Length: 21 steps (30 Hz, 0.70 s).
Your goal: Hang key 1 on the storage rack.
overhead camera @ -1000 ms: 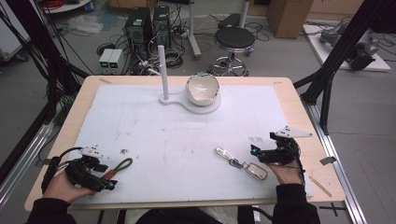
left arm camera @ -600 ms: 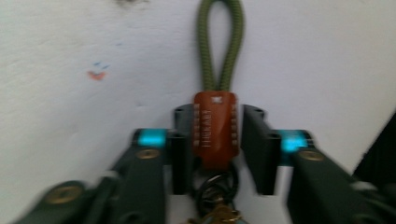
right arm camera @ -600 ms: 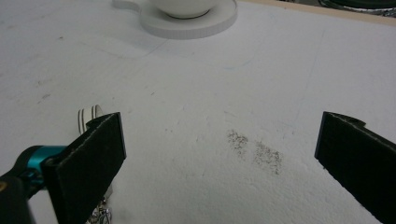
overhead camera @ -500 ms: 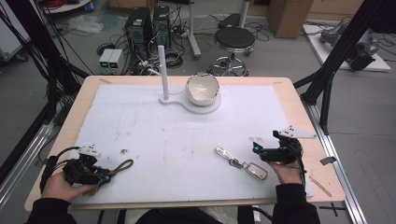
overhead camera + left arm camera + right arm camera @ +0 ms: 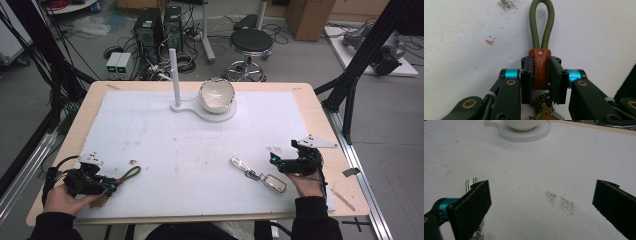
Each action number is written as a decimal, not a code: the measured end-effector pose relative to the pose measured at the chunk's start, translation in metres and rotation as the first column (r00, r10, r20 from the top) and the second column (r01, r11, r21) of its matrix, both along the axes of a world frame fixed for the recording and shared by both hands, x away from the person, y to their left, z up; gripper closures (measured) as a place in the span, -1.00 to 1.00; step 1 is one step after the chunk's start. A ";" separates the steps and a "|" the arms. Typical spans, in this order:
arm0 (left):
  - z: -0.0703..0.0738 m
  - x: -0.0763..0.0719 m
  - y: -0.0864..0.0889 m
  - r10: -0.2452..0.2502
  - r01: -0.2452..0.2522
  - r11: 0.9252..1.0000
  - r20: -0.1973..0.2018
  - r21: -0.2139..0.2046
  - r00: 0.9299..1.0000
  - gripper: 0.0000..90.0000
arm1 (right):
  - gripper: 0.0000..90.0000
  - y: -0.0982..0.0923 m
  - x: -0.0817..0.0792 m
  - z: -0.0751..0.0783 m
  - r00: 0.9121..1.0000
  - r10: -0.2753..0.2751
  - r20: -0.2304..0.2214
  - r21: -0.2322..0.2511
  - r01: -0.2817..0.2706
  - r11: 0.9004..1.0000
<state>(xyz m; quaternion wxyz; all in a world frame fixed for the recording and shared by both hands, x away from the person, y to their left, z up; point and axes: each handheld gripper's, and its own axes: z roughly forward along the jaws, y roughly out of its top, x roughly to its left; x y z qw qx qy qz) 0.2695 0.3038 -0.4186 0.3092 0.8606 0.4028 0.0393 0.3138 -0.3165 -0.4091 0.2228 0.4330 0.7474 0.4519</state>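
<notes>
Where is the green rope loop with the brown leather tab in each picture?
High view: green rope loop with the brown leather tab lies near the bottom left, beside the left gripper.
Left gripper view: it stands top centre, its tab clamped between the jaws.
Right gripper view: not in it.
Shared landmark: the white table cover.

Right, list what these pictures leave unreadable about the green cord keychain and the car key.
- Keys under the brown leather tab: left gripper view, cut off by the bottom edge and hidden behind the left gripper.
- Green cord keychain: high view, too small to show how it is gripped.
- Car key: high view, too small for buttons or markings.
- Key ring: right gripper view, mostly hidden behind the right gripper.
</notes>
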 end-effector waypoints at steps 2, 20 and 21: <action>0.001 0.000 0.002 0.013 -0.013 1.000 0.017 -0.018 1.000 0.63 | -0.98 0.000 0.000 0.000 1.000 0.001 0.002 0.000 -0.001 1.000; 0.034 0.012 0.012 0.115 -0.092 0.987 0.178 -0.131 0.977 0.62 | -0.98 0.004 0.003 -0.002 1.000 0.013 -0.006 -0.018 -0.013 1.000; 0.034 0.015 0.011 0.116 -0.094 0.987 0.181 -0.130 0.977 0.62 | -0.98 0.005 0.003 -0.002 1.000 0.013 -0.011 -0.019 -0.013 1.000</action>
